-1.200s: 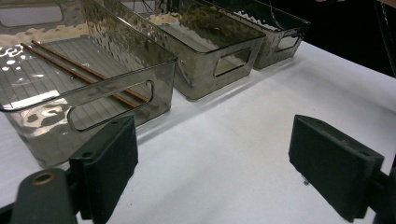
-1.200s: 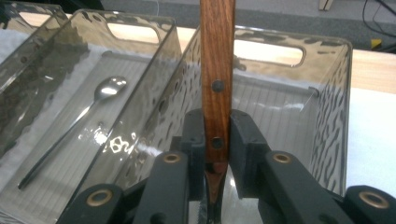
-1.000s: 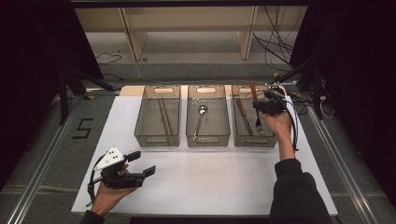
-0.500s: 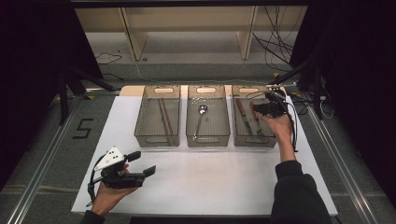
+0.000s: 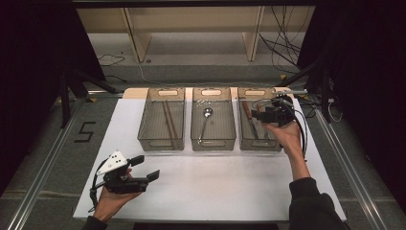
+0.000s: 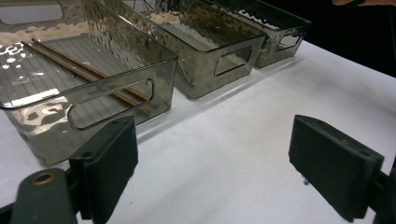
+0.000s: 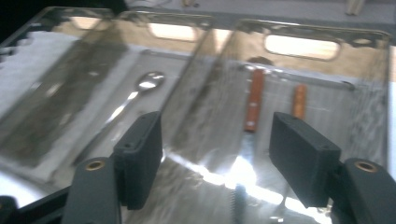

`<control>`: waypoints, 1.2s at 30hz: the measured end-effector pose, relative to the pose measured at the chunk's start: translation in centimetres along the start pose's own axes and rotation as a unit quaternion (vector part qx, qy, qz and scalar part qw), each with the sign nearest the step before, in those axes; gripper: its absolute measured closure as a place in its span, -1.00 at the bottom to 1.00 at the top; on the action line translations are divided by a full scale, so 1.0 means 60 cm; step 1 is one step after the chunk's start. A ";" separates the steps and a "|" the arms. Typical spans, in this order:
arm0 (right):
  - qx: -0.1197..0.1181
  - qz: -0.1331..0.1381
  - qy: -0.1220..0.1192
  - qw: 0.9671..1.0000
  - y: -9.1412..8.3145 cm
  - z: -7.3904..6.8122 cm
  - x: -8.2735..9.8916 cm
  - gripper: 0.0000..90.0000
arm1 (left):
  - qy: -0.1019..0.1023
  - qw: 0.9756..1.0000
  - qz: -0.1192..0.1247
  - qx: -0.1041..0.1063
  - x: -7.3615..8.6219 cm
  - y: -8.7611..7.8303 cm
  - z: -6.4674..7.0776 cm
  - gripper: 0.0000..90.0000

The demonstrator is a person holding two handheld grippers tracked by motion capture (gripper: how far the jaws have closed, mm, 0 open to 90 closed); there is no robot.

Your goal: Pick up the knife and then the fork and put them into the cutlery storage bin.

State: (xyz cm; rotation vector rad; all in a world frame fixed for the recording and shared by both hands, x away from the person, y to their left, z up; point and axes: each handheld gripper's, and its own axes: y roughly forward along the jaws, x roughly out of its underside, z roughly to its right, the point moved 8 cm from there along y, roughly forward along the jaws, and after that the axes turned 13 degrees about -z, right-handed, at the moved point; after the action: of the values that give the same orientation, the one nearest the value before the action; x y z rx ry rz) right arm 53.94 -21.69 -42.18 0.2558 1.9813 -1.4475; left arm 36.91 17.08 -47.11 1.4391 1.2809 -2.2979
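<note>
High view: right claw (image 5: 257, 115) opened, nothing between.

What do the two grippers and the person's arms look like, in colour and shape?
Both are black two-jaw tools with thick rectangular pads. The left gripper carries a light grey three-cornered plate on top, and a black cable trails from it. The right gripper has a black cable looping along the forearm. The right arm wears a dark sleeve; a dark cuff shows at the left wrist.
</note>
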 end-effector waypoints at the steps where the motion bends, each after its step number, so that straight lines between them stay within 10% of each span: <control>1: -0.005 0.003 -0.006 1.000 -0.004 -0.007 0.003 -0.27 | -0.001 1.000 0.000 0.000 0.000 0.000 0.001 -0.66; 15: -0.052 0.032 -0.060 0.996 -0.044 -0.092 0.064 -0.39 | -0.002 1.000 -0.001 0.002 0.000 0.000 0.002 -0.66; 36: -0.098 0.069 -0.089 0.989 -0.066 -0.146 0.151 -0.47 | -0.001 1.000 -0.005 0.007 0.000 0.002 0.005 -0.66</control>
State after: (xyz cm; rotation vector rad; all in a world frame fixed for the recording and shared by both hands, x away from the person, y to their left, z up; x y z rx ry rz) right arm 41.53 -17.23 -43.16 0.1674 1.9040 -1.1395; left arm 36.77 16.79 -47.14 1.4377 1.2759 -2.3186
